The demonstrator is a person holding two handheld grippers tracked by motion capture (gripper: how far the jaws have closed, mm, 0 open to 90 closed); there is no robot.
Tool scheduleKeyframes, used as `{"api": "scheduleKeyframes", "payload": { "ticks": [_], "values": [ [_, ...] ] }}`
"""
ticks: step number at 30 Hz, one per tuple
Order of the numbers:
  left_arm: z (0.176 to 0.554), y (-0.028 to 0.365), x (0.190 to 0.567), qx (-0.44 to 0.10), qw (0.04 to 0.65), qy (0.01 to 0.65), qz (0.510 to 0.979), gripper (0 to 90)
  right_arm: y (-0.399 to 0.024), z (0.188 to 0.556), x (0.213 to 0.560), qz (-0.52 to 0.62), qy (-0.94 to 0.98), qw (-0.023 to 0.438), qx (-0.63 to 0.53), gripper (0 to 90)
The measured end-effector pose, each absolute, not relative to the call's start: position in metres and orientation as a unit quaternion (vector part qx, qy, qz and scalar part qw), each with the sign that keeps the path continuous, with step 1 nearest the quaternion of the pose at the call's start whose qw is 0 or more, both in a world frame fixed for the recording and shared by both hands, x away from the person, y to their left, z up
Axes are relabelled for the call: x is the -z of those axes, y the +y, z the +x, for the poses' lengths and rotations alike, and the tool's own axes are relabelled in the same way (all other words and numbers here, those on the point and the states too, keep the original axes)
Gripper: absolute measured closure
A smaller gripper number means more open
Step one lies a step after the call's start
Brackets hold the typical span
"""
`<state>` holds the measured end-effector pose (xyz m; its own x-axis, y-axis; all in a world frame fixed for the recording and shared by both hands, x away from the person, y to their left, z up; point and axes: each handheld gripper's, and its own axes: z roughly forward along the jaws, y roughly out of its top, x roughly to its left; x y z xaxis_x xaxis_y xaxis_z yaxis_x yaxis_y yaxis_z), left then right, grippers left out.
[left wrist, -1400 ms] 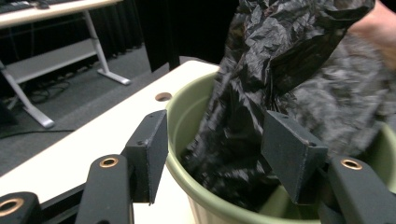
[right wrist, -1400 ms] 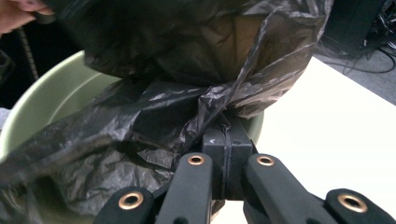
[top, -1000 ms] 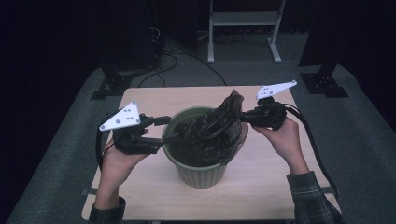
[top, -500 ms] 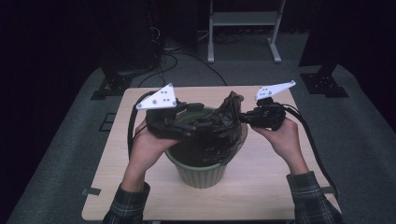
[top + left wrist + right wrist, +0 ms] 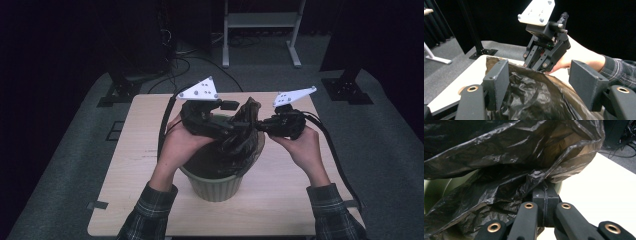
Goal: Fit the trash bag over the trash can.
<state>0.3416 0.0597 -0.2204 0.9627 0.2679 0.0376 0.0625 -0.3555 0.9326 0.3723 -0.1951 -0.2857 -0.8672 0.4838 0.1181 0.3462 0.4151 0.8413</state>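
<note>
So the left claw point(image 5: 231, 131) is up over the green bin point(image 5: 216, 184), which sits mid-counter point(image 5: 125, 200). Its jaws have just been opening and stand apart, with the black trash bag point(image 5: 240, 135) bunched between them but not pinched. The bag sits in the bin, its rim pulled up on the right. There, the right claw point(image 5: 260, 125) is clenched tight on a fold of that plastic.

Dim room, black surroundings; table point(image 5: 280, 200) lit from above, perhaps; high view soft, plastic sheen, close fingers blurred.
</note>
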Motion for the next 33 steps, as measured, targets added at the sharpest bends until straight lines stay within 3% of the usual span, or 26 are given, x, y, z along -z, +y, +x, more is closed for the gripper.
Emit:
{"api": "scheduleKeyframes", "payload": {
  "ticks": [4,9,11,13,22,30,33],
  "values": [
    [0.344,0.048,0.226,-0.1,0.536,0.106,0.832,31.8,-0.195,0.372,0.286,0.246,0.838,0.072,-0.482,89.7],
    [0.349,0.05,0.235,-0.115,0.495,0.119,0.853,71.5,-0.196,0.369,0.285,0.24,0.838,0.073,-0.485,87.9],
    [0.352,0.058,0.238,-0.113,0.495,0.129,0.852,82.5,-0.197,0.369,0.284,0.244,0.838,0.078,-0.482,79.9],
    [0.355,0.065,0.241,-0.115,0.497,0.137,0.849,87.8,-0.201,0.367,0.282,0.246,0.839,0.084,-0.477,72.6],
    [0.361,0.081,0.252,-0.118,0.496,0.157,0.846,89.6,-0.226,0.349,0.258,0.246,0.813,0.093,-0.519,66.1],
    [0.362,0.082,0.256,-0.115,0.499,0.159,0.844,89.5,-0.209,0.353,0.253,0.24,0.812,0.075,-0.527,62.7],
    [0.362,0.086,0.256,-0.12,0.498,0.162,0.844,89.5,-0.196,0.361,0.263,0.236,0.823,0.065,-0.512,79.5]
  ]
}}
